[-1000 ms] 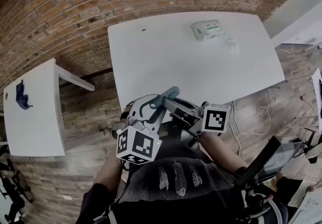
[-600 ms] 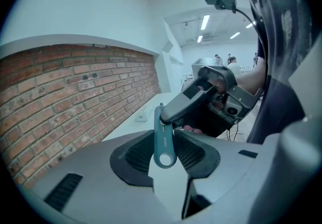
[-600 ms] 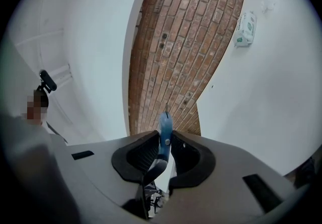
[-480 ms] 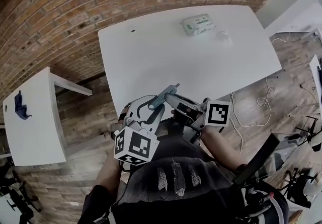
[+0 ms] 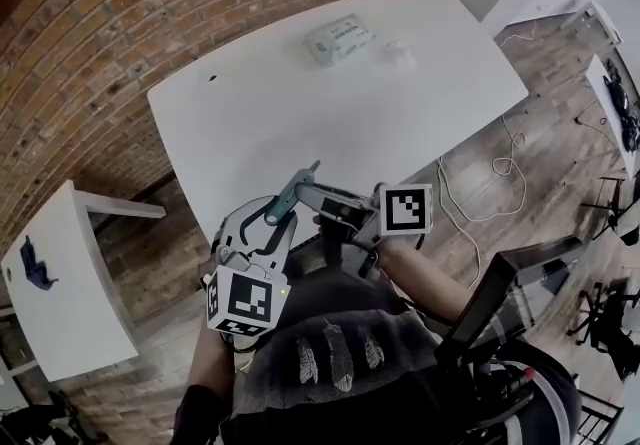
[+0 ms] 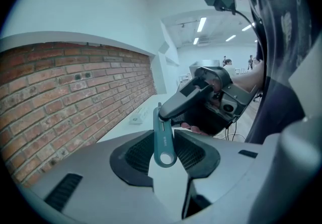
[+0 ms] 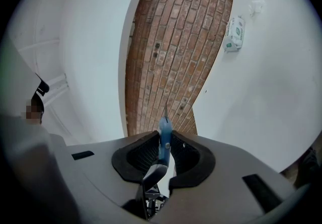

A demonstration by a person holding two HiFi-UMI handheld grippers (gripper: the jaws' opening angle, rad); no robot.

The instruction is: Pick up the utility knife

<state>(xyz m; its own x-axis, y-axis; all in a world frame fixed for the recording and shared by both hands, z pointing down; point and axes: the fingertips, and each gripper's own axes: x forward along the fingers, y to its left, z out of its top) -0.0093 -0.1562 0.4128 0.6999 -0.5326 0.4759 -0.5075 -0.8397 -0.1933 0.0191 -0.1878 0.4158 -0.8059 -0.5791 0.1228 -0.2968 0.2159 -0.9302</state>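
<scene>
The utility knife [image 5: 284,196], a slim blue-grey handle with a hole at its tail, is held in the air over the near edge of the white table [image 5: 400,123]. My left gripper [image 5: 270,220] is shut on the tail end of the knife [image 6: 163,140]. My right gripper [image 5: 306,191] is shut on the front end of the knife [image 7: 164,135], whose thin blade tip points away past the jaws. In the left gripper view the right gripper [image 6: 187,98] covers the knife's far end. A left finger [image 7: 153,175] shows low in the right gripper view.
A green-and-white wipes packet [image 5: 338,38] and a small crumpled white thing [image 5: 396,55] lie at the table's far side. A lower white table [image 5: 60,303] with a blue object [image 5: 33,265] stands at the left. Cables [image 5: 500,163] trail on the wooden floor at the right.
The head view has swung, so the table now sits further left and turned. Both grippers stay together on the knife; the right one has shifted slightly sideways.
</scene>
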